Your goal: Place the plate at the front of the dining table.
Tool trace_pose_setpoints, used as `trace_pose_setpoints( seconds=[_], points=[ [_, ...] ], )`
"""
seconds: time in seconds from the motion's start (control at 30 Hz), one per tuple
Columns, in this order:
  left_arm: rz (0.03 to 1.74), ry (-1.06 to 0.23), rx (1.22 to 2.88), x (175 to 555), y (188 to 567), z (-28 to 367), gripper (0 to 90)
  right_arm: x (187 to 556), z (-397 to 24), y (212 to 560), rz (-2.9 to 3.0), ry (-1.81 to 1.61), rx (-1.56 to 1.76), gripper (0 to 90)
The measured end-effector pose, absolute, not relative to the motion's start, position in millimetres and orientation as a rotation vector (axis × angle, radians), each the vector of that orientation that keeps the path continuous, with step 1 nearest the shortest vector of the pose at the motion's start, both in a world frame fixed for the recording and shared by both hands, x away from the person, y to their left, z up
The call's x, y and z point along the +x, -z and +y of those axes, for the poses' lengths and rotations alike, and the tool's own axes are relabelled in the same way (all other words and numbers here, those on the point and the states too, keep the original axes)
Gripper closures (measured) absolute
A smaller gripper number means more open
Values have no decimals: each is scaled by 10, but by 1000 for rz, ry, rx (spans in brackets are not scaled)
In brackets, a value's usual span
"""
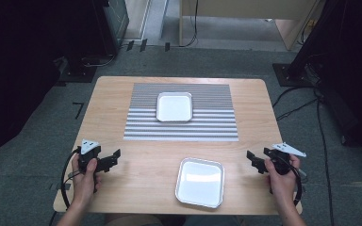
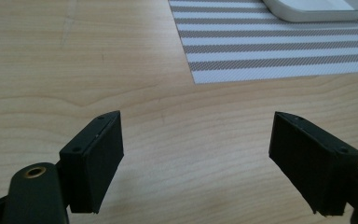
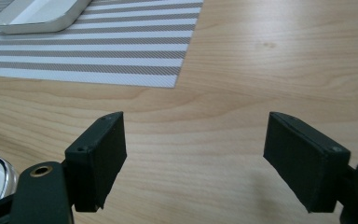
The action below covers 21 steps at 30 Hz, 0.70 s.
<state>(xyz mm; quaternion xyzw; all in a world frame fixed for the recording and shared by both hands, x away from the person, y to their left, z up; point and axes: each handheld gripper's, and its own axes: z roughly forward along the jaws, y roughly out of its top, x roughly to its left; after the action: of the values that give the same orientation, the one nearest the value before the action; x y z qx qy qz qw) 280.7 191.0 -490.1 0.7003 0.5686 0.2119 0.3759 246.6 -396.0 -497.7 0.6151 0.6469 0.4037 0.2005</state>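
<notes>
The bench (image 1: 136, 169) is pale wood with a fine light-brown grain, and on it lies a mat (image 1: 207, 127) striped grey and white, its far half in much finer stripes than its near half. Both trays are white: the far tray (image 1: 174, 107) with a pale rim, the near tray (image 1: 200, 182) with a shiny silver rim. The left gripper (image 1: 114, 157) and right gripper (image 1: 253, 160) are black, each topped by a light grey plate, with matt black fingers (image 2: 93, 158); the floor (image 1: 28, 155) is dark grey.
</notes>
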Motion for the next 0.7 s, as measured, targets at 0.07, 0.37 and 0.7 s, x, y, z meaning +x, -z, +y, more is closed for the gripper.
trace_pose_setpoints(
  seconds=[0.07,0.37,0.7],
  points=[
    [1462,-539,1796,2781,4935,1947,179,2427,-4012,5000,1803,-1124,1728,209],
    [1503,-559,1808,2657,5039,2158,178,2239,-4217,5096,1786,-1065,1753,210],
    [1546,-610,1816,2534,5123,2407,178,1988,-4327,5218,1795,-1006,1760,208]
  ],
)
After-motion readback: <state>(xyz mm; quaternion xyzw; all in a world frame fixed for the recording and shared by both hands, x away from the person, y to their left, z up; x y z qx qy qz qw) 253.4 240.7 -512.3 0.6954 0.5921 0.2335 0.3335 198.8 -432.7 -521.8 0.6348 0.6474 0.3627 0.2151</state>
